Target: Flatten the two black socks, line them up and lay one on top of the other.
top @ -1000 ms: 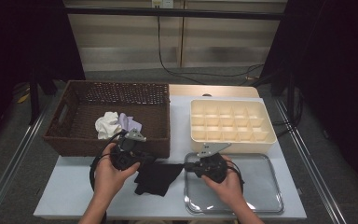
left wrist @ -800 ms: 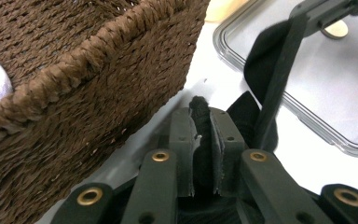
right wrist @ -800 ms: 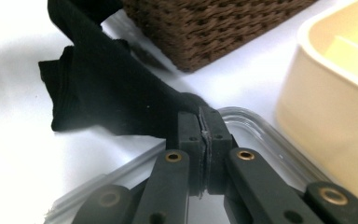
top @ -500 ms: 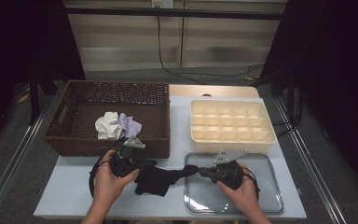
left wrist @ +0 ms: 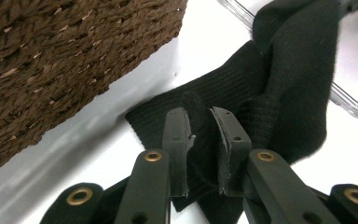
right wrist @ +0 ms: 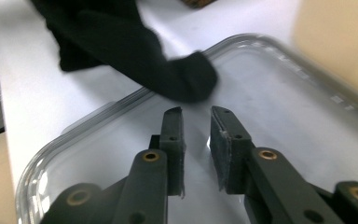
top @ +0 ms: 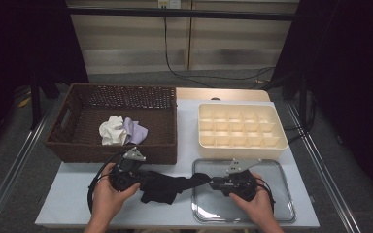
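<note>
A black knitted sock [top: 167, 185] is being laid out flat on the near part of the white table [top: 187, 145], its right end reaching over the rim of the clear plastic tray [top: 272, 213] at the near right. The left gripper [top: 135, 175] is seen with a fold of the sock between its jaws, which have just been opening slightly; the gap is narrow, and whether the pads still press on the cloth cannot be told. The right gripper [right wrist: 196, 116] has just been opening too: its jaws stand a little apart over the tray with nothing between them, the sock's end lying just beyond the tips.

The step in hand is judged to be the release after stretching (a fold may follow). Next, a fresh grip on the sock's right end would be called for.

The dark brown woven basket [top: 77, 145], holding crumpled white and lilac cloths [top: 122, 131], stands at the far left, and the cream compartmented box [top: 281, 141] at the far right. Nothing stands in the way.
</note>
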{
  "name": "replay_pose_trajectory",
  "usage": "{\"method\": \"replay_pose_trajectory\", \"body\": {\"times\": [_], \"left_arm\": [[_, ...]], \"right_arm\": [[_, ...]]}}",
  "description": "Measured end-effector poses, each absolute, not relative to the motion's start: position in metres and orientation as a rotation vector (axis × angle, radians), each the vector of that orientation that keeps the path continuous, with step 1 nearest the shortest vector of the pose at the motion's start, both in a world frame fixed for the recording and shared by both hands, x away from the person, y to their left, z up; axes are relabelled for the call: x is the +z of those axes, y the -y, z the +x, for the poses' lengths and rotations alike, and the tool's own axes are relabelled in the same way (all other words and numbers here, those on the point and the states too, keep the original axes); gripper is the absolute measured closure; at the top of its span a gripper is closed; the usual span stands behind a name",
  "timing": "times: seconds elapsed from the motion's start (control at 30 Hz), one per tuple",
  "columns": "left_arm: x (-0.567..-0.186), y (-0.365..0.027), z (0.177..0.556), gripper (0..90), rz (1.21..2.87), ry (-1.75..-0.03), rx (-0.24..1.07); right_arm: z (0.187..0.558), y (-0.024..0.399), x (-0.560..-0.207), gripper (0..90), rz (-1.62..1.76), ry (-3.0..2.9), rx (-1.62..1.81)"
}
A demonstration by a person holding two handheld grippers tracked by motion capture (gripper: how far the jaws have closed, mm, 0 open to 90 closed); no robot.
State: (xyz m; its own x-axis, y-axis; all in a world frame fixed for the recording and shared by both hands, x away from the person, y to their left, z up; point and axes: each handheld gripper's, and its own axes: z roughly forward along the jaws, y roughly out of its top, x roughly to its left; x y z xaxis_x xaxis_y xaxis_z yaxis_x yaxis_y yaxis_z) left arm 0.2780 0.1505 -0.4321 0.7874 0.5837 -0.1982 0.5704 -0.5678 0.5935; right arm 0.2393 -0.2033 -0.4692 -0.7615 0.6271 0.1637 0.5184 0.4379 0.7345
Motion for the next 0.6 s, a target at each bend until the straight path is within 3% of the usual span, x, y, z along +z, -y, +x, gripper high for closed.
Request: {"method": "replay_pose_trajectory", "body": {"times": [0.3, 0.6], "left_arm": [[-0.431, -0.148, 0.279, 76.6, 2.323, -0.837, 0.023], [-0.431, -0.146, 0.278, 76.6, 2.334, -0.819, 0.040]], "right_arm": [[0.256, 0.214, -0.451, 65.0, 1.093, -2.488, 1.250], [0.267, 0.187, -0.454, 59.9, 1.085, -2.528, 1.328]]}}
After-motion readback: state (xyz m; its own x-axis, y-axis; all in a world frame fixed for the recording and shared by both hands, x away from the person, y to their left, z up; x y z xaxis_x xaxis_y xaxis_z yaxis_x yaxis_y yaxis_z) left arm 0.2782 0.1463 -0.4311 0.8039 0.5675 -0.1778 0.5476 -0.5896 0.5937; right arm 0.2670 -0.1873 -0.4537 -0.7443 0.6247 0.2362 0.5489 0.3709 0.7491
